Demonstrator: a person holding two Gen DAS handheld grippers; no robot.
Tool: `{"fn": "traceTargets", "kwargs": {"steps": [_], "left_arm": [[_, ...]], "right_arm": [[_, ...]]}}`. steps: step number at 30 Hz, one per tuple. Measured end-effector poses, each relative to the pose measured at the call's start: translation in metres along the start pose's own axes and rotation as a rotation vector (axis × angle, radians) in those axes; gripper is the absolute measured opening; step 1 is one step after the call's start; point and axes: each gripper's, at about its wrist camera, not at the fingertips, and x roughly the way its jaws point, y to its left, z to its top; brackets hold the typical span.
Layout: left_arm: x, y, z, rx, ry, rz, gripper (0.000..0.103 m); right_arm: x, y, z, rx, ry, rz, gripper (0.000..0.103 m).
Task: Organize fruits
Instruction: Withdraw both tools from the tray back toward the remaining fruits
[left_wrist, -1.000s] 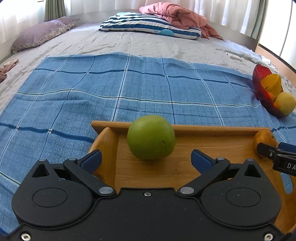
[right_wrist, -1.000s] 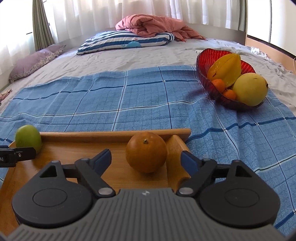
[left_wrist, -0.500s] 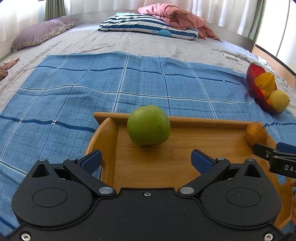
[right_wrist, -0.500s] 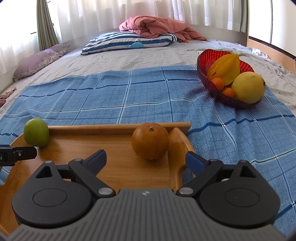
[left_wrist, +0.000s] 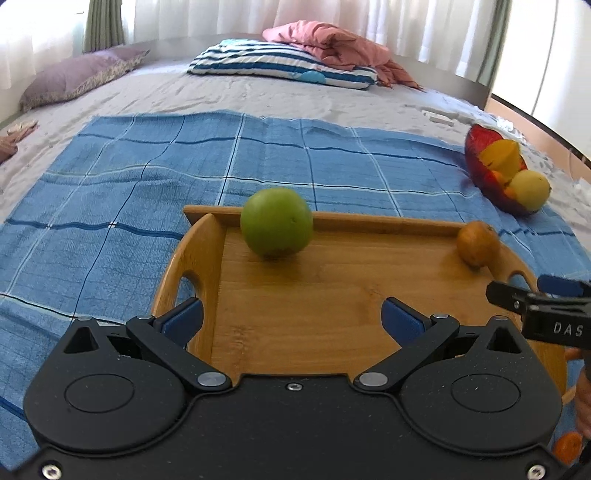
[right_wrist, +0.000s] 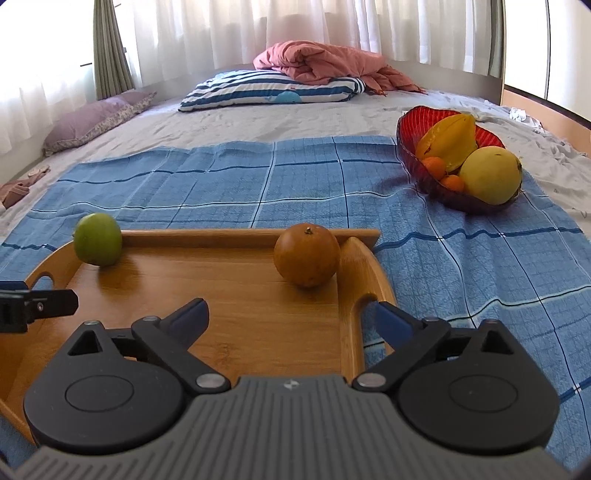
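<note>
The round green fruit (left_wrist: 276, 222) is sitting at the far rim of the shallow bamboo tray (left_wrist: 332, 306), centre of the left wrist view; the round orange fruit (right_wrist: 306, 254) is resting in the tray's far right corner, against the curved end wall. The left gripper (left_wrist: 291, 317) is standing released and empty, the green fruit well ahead of its blue pads. The right gripper (right_wrist: 288, 317) is opening, nothing between its jaws. Both fruits look placed, so clearing the tray cleanly matters most now: lifting without clipping the handle wall. The ribbed red glass bowl (right_wrist: 410, 147) at upper right is holding a yellow star fruit, probably a mango, and small oranges, likely next.
</note>
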Motion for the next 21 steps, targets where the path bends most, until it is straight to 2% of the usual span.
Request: {"fn": "traceTargets", "kwargs": {"steps": [21], "left_arm": [[-0.055,-0.015,-0.053,0.047,-0.059,-0.079,0.103]], "right_arm": [[-0.059,0.023,-0.041,-0.079,-0.104,0.051,0.103]]}}
